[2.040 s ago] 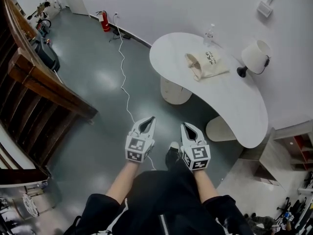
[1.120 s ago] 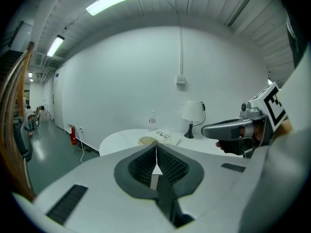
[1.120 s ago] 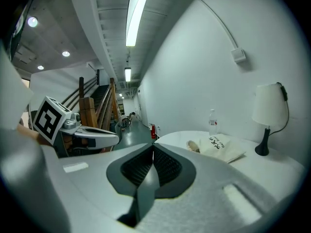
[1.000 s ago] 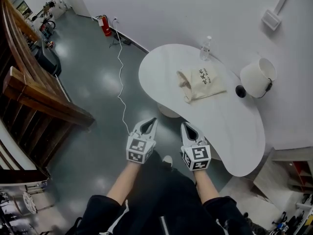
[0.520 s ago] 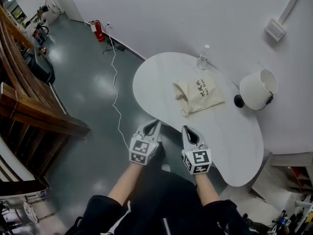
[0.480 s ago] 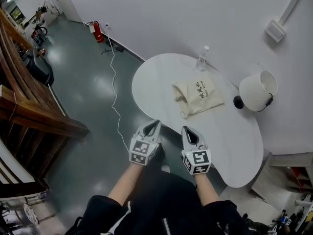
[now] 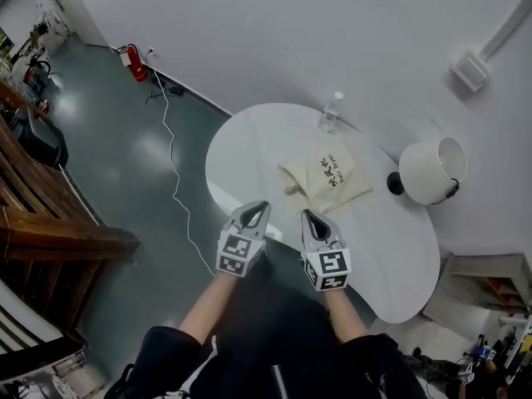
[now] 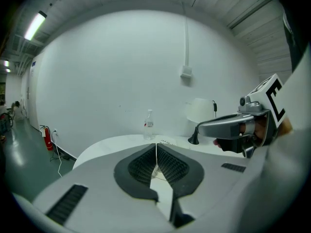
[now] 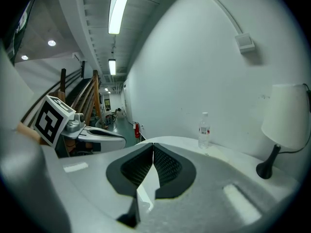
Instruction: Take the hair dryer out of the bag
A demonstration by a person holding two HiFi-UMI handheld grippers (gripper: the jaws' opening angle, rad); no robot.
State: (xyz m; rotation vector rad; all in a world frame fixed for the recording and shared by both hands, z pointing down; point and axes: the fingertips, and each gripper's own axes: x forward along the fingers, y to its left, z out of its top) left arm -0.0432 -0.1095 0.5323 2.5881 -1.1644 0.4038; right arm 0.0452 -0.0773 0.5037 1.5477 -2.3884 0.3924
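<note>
Fingers clenched empty on left gripper and right gripper, one bag, one bottle

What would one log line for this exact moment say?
left gripper: shut, empty | right gripper: shut, empty | bag: on table, untouched | hair dryer: not visible
</note>
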